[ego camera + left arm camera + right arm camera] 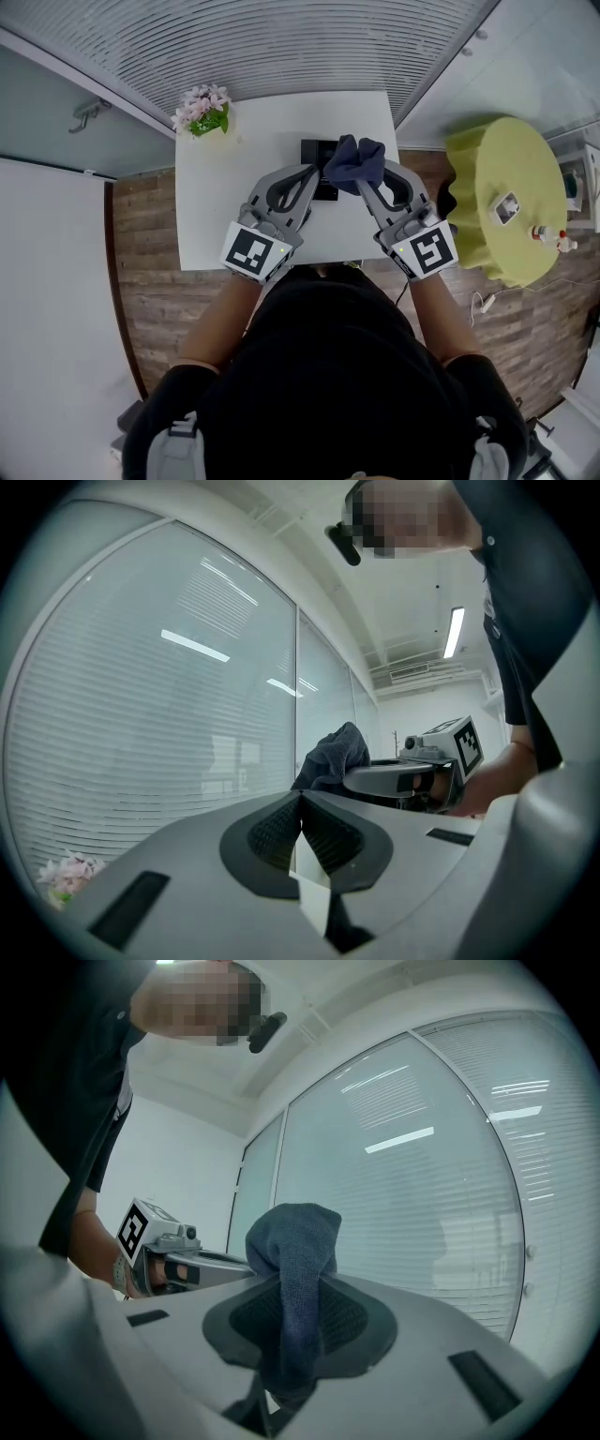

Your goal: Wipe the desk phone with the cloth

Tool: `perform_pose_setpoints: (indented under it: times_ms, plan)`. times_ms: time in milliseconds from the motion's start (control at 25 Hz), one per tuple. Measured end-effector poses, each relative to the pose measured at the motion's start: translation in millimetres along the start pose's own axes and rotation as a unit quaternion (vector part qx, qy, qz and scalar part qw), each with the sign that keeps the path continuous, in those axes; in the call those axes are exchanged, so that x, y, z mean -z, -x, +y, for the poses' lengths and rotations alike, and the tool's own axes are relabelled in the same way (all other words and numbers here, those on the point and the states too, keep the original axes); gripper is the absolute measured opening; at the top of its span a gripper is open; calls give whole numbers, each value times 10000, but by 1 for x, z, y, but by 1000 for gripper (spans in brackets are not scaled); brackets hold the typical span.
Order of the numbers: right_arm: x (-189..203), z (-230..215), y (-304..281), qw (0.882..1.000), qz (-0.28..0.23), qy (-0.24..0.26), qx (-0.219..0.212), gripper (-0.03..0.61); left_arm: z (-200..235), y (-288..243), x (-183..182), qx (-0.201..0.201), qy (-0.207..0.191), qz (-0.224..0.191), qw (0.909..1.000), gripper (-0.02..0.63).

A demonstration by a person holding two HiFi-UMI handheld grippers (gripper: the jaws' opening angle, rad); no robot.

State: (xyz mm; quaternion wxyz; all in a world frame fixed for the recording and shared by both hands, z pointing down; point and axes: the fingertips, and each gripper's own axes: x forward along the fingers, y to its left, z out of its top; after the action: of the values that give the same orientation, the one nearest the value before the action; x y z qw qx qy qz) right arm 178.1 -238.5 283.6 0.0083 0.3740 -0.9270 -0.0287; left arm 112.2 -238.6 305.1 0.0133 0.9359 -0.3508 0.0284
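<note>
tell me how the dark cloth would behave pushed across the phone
Probably floppy: the cloth bunches and folds over where the right gripper pinches it. Likely light, standing up from that one pinch. It should mould to the desk phone rather than shove it.

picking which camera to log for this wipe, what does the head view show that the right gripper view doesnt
Only the head view: the black desk phone on the white table, pink potted flowers at the table's far left corner, and a yellow-green round table off to the right.
Only the right gripper view: the right gripper shut on the dark blue cloth, which stands up from between its jaws.
Both: the cloth, the left gripper beside it, and the slatted blinds behind.
</note>
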Motion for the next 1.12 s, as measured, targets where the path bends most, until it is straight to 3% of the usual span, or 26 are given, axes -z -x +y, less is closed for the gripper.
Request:
perform_pose_setpoints:
  times_ms: [1120]
  plan:
    - [9,-1,-2,10000,-15,-83,-24,91,3,-3,6,-74,105,115,9999,11]
